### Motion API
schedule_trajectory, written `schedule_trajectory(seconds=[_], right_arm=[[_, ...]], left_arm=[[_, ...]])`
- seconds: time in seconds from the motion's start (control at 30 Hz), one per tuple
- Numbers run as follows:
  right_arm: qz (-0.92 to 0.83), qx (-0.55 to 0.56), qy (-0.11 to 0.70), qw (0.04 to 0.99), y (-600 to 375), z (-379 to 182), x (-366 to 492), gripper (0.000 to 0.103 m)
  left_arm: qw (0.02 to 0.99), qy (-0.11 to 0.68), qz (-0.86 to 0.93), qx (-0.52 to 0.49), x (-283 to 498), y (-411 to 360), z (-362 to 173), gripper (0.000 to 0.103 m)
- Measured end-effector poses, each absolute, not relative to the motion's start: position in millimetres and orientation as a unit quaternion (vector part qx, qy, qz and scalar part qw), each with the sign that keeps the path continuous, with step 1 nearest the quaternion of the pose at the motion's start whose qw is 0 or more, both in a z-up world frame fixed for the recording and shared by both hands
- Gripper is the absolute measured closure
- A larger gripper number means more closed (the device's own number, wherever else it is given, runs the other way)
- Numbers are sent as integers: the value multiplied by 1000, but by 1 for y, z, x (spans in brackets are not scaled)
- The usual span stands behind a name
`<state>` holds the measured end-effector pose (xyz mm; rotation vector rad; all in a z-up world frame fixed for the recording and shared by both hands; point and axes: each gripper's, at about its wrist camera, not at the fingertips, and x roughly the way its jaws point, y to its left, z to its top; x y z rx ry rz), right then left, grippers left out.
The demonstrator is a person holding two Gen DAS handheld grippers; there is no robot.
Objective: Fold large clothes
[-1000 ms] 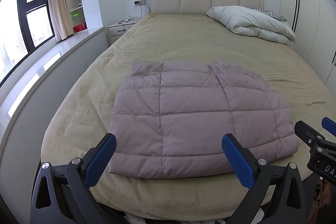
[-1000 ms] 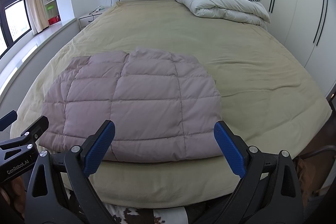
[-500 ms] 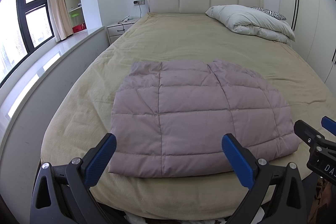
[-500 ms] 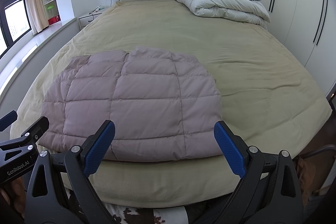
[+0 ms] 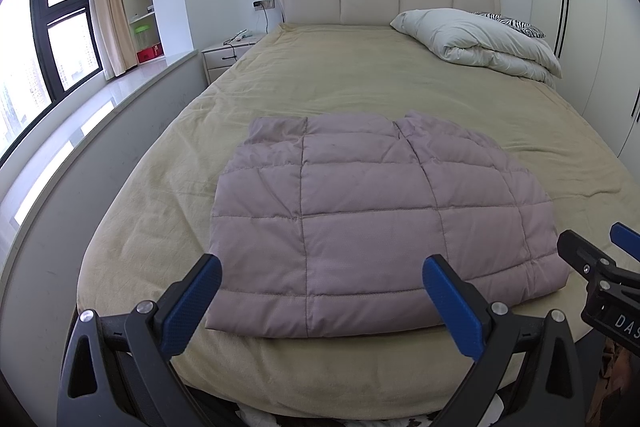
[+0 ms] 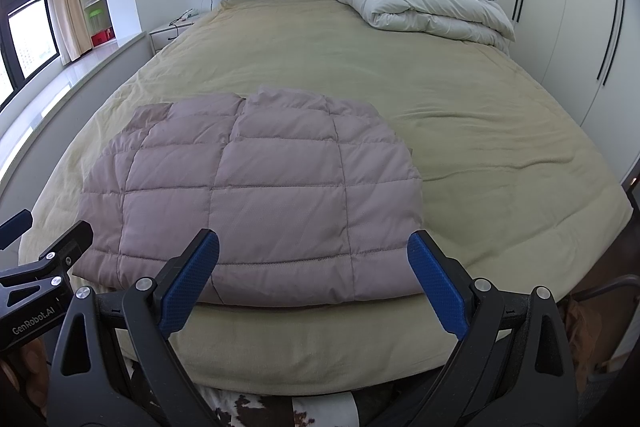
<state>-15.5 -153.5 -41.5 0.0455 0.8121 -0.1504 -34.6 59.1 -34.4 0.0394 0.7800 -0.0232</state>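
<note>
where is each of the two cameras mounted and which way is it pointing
Left wrist: sits on the left gripper, at the foot of the bed, facing the headboard; its own open blue fingers show, plus the right gripper at the right edge.
Right wrist: sits on the right gripper, further right, same heading; its open fingers show, the left gripper at the left edge.
Shared: the folded pink quilted jacket, white duvet and window.
</note>
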Motion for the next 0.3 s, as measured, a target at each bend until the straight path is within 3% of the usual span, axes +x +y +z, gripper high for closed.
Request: schedule_trajectory(seconds=[0.3], right_arm=[[-73,22,395,916,-154,-41,-15,7]], left_arm=[[927,373,-14,19,-32,66,-33,0]])
